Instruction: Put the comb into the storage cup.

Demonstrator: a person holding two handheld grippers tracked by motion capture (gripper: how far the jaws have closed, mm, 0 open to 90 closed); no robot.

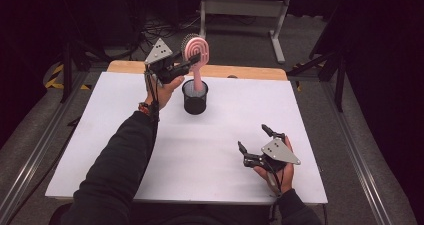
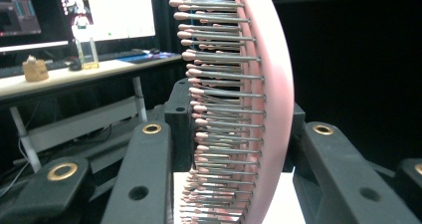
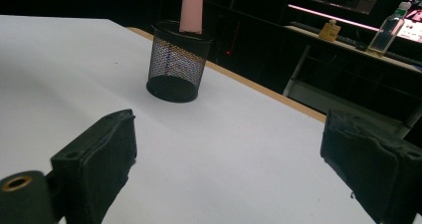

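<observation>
Above the black mesh cup [image 1: 195, 97] I hold the pink hairbrush [image 1: 195, 49] clamped in my left gripper [image 1: 186, 63], handle already inside, release pending; my right gripper [image 1: 259, 139] rests wide, empty.

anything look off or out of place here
Nothing is spilled or damaged. The pink hairbrush stands handle-down in the black mesh cup, an unusual spot for a brush, while the left gripper is clamped on its head. The cup is upright on the white table. The right gripper rests open, holding nothing.
</observation>
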